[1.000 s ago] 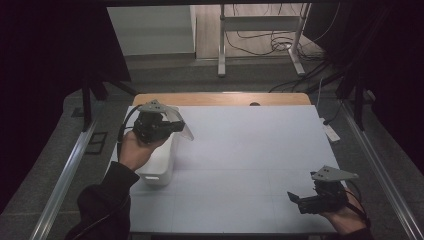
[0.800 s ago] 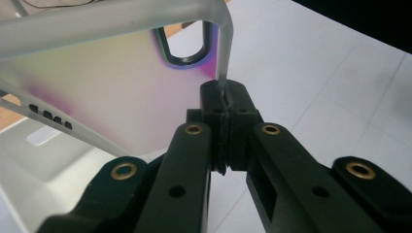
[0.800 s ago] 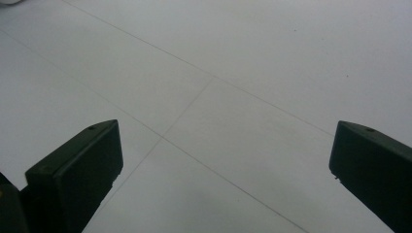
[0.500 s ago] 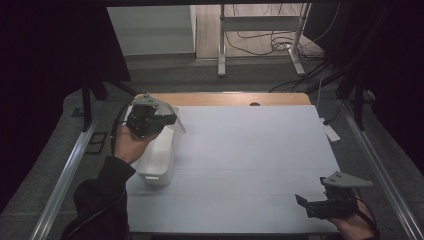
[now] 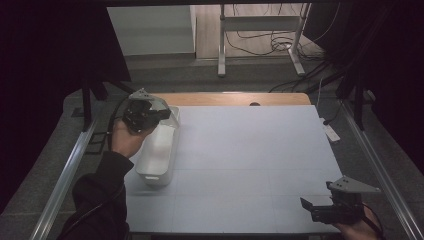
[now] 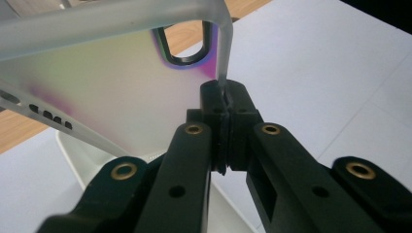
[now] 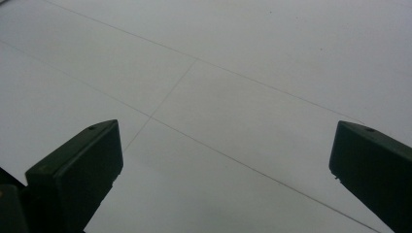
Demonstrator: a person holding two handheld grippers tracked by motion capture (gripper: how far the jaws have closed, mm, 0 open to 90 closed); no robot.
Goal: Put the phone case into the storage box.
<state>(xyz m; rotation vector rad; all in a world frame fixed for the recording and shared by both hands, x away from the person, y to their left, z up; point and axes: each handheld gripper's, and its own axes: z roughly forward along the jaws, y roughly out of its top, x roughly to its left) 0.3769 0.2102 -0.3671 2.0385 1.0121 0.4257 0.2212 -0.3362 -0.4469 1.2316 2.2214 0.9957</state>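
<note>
My left gripper point(image 6: 224, 99) is shut on the thin edge of a frosted, translucent phone case point(image 6: 111, 87) with a camera cut-out near its top. In the high view the left gripper point(image 5: 159, 115) hangs over the far end of a white oblong bin point(image 5: 157, 155) at the table's left side. Part of that bin's rim point(image 6: 73, 155) lies below the case. My right gripper point(image 5: 312, 207) sits low at the front right corner, and its jaws point(image 7: 226, 133) stand wide open over bare white tabletop with nothing between them.
The white tabletop point(image 5: 250, 150) carries faint grid lines and has a wooden strip point(image 5: 225, 98) along its far edge. Metal rails point(image 5: 375, 165) run down both sides. A small white device point(image 5: 330, 132) lies off the right edge. Cables and a stand's legs are on the floor behind.
My left gripper has drifted left and farther away over the bin with the case in it. My right gripper has slid toward the table's front right corner.
</note>
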